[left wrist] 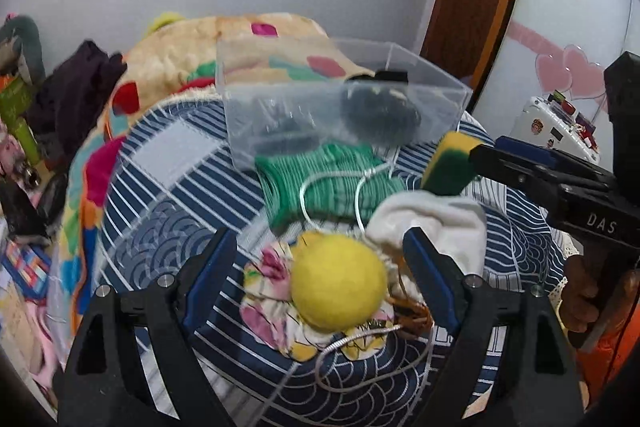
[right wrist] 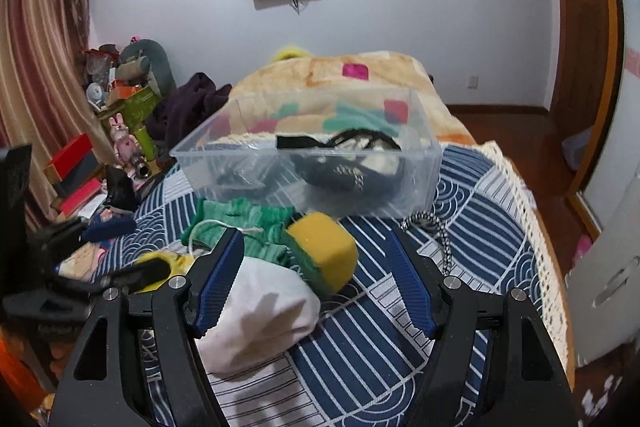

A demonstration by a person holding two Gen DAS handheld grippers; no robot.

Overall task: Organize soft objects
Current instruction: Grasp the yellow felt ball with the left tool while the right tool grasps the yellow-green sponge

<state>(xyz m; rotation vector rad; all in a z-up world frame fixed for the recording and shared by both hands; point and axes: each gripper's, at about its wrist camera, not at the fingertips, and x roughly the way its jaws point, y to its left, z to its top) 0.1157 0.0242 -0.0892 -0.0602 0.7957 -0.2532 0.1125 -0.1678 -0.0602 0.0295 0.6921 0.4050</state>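
Note:
A clear plastic box (left wrist: 436, 97) (right wrist: 424, 163) stands on the blue patterned bed and holds dark soft items (left wrist: 380, 115) (right wrist: 344, 171). In front of it lie a green knit cloth (left wrist: 328, 179) (right wrist: 256, 223), a yellow-green sponge (left wrist: 448, 163) (right wrist: 324, 251), a white sock (left wrist: 436, 223) (right wrist: 264, 315), a yellow ball (left wrist: 338, 281) and a floral cloth (left wrist: 268, 291). My left gripper (left wrist: 320, 267) is open around the yellow ball. My right gripper (right wrist: 316, 267) is open over the sponge and the white sock; it also shows in the left wrist view (left wrist: 520, 167).
A silver cord (left wrist: 360, 343) loops across the bed. A black-and-white braided cord (right wrist: 436, 231) lies right of the sponge. A colourful blanket (left wrist: 180, 55) lies behind the box. Clutter and boxes (right wrist: 80, 163) stand left of the bed; wooden floor (right wrist: 516, 135) lies right.

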